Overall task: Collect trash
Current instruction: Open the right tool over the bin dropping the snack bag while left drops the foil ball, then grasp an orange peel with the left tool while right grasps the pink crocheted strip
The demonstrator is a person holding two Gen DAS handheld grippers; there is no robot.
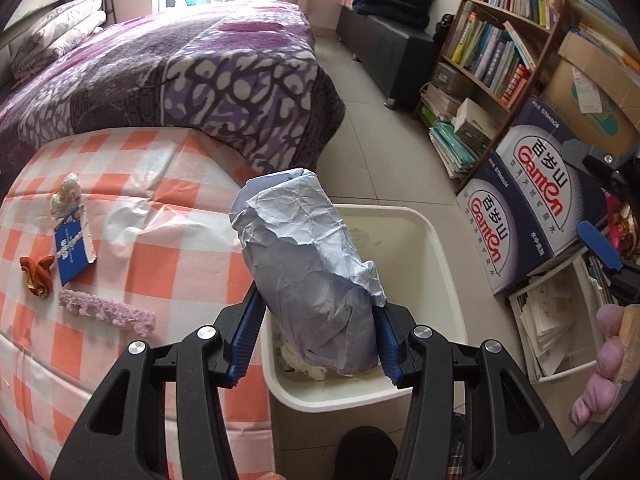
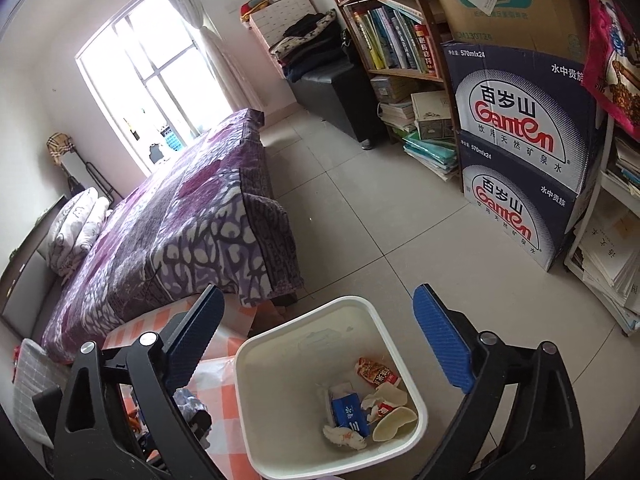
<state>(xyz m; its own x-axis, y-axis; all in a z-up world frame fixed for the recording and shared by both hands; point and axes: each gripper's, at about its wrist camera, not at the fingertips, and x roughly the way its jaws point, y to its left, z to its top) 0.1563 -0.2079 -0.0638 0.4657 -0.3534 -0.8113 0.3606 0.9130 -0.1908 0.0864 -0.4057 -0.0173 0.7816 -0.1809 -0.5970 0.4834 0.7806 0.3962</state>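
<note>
**A:** Status, left to right?

**B:** On the left, the counter (image 1: 132,216) with the orange-and-white check cloth carries four loose bits: a crumpled whitish wad (image 1: 66,194), a blue packet (image 1: 74,246) just below it, an orange peel (image 1: 38,276) left of the packet, and a strip of pink fuzzy stuff (image 1: 106,312) nearer me.

**A:** Left tongs?

**B:** My left tongs (image 1: 316,344) are clamped on a crumpled blue-grey paper roll (image 1: 308,272), blue pads pressing both sides of its lower half. The roll tilts up and away, and I hold it over the open white bin (image 1: 440,280), which sits on the floor right against the counter's edge.

**A:** Bin contents?

**B:** From the right wrist view: a blue carton (image 2: 352,414), a red snack wrapper (image 2: 376,372), white tissue scraps (image 2: 344,436) and a cream cup-shaped piece (image 2: 394,424), all at the bottom.

**A:** Right tongs?

**B:** My right tongs (image 2: 320,352) are spread wide, nothing between the pads, hovering above the bin (image 2: 256,400) and looking down into it.

**A:** Further right?

**B:** Two stacked Ganten water boxes (image 2: 524,152) on the floor, beside a bookshelf (image 2: 392,36). The purple-covered bed (image 2: 180,220) lies behind the counter.
</note>
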